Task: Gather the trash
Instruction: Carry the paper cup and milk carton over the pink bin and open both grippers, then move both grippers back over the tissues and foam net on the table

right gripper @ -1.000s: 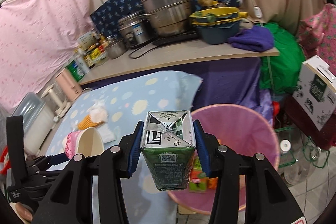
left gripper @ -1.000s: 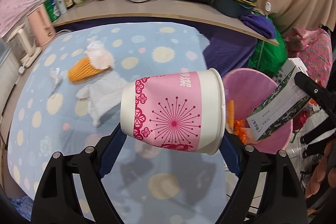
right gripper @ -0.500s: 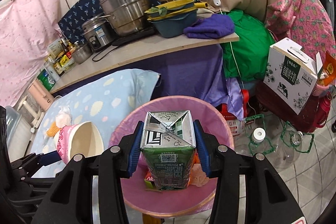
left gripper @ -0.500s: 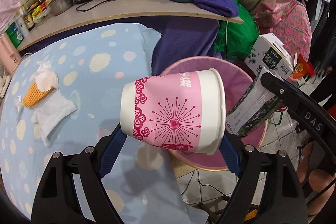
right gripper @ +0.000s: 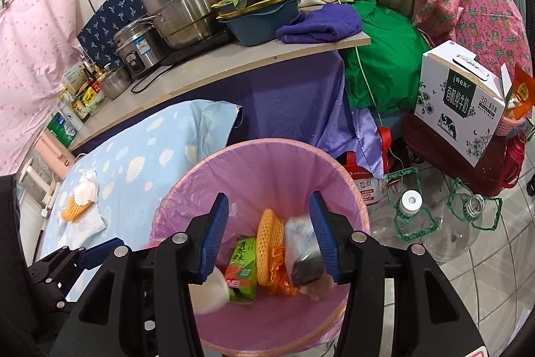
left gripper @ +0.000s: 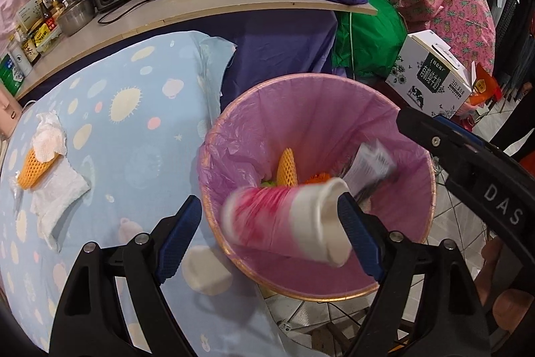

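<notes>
My left gripper (left gripper: 267,201) stands open above the pink-lined trash bin (left gripper: 317,109). The pink-and-white paper cup (left gripper: 284,223) is a blur between its fingers, clear of the left pad and dropping into the bin. My right gripper (right gripper: 269,199) hangs over the same bin (right gripper: 260,163) with its jaws opening. The green carton (right gripper: 302,250) is a blur beside the right pad, falling free; it also shows as the blurred carton (left gripper: 367,166). The cup (right gripper: 214,293) is a white smear low in the right wrist view.
An orange foam net with tissue (left gripper: 33,166) and a white wrapper (left gripper: 57,199) lie on the blue dotted tablecloth (left gripper: 133,139). A foam net (right gripper: 267,243) and a green tea carton (right gripper: 242,263) lie in the bin. A milk box (right gripper: 461,102) and plastic bottles (right gripper: 408,216) are on the right.
Both grippers moved from beside the table to above the bin and tilted down. The cup and the carton, firmly held before, have come loose and are falling into it.
</notes>
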